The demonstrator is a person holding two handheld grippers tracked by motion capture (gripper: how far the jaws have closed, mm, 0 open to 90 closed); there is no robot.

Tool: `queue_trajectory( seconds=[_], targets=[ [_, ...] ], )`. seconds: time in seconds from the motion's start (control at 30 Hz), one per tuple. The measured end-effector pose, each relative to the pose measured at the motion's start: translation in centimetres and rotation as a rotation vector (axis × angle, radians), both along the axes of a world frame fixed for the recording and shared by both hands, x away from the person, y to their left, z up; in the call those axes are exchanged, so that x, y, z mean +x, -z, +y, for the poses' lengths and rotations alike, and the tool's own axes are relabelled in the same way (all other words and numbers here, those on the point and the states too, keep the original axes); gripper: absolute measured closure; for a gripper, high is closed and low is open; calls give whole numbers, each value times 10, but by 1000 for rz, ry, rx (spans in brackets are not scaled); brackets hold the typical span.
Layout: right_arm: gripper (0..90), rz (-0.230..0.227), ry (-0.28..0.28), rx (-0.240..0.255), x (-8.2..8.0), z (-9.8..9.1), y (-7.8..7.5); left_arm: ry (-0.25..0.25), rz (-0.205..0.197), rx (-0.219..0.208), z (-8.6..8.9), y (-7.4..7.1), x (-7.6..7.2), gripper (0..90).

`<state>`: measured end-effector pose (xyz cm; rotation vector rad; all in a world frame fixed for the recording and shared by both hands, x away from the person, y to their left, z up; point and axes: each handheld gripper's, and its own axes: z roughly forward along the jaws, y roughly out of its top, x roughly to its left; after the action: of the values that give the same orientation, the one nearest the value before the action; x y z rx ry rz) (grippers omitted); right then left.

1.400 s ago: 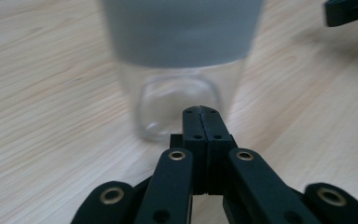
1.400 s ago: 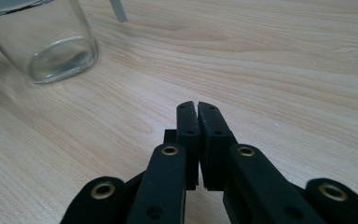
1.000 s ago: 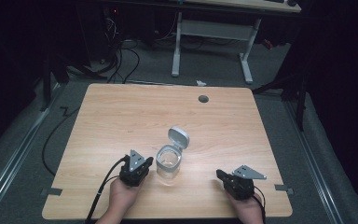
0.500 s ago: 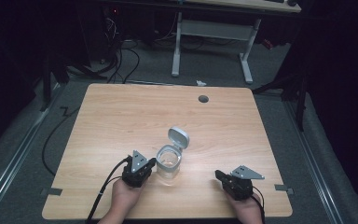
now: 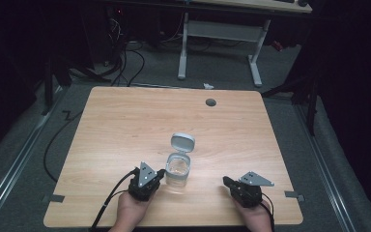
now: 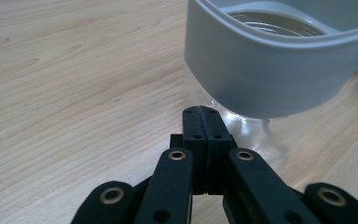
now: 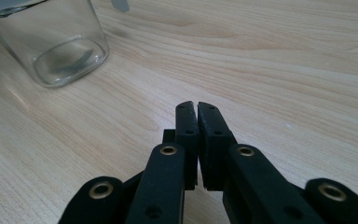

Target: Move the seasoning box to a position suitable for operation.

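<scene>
A clear glass jar [image 5: 178, 170] with a grey collar stands upright near the table's front middle, its grey flip lid [image 5: 182, 142] hinged open toward the back. My left gripper [image 5: 155, 176] sits just left of the jar, jaws shut and empty, tips close to the jar's [image 6: 265, 65] base. My right gripper [image 5: 228, 182] rests at the front right, well apart from the jar [image 7: 51, 42], jaws shut with nothing between them. In the left gripper view the shut gripper [image 6: 201, 111] points at the jar's lower wall. In the right gripper view the gripper [image 7: 196, 106] lies over bare wood.
The wooden table [image 5: 125, 125] has a round cable hole [image 5: 210, 102] at the back right. Tape marks [image 5: 53, 198] sit at the front corners. Cables trail off the front left edge. A second desk frame [image 5: 222, 43] stands behind on the grey floor.
The left gripper has drawn slightly back toward the front edge, staying beside the jar. The right gripper has barely moved.
</scene>
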<state>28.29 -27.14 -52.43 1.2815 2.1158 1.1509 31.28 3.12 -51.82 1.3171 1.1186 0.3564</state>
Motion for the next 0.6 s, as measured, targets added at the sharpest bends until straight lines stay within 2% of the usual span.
queue_trajectory(
  seconds=[0.33,0.5,0.6],
  targets=[
    [873,3,-2,-4,0,2,0,21,-1,-16,-5,-1,-6,900],
    [880,-13,1,0,0,3,-2,27,-2,-6,5,-1,-5,867],
    [899,-35,8,7,5,12,-7,21,0,-25,11,1,-8,815]
  ],
)
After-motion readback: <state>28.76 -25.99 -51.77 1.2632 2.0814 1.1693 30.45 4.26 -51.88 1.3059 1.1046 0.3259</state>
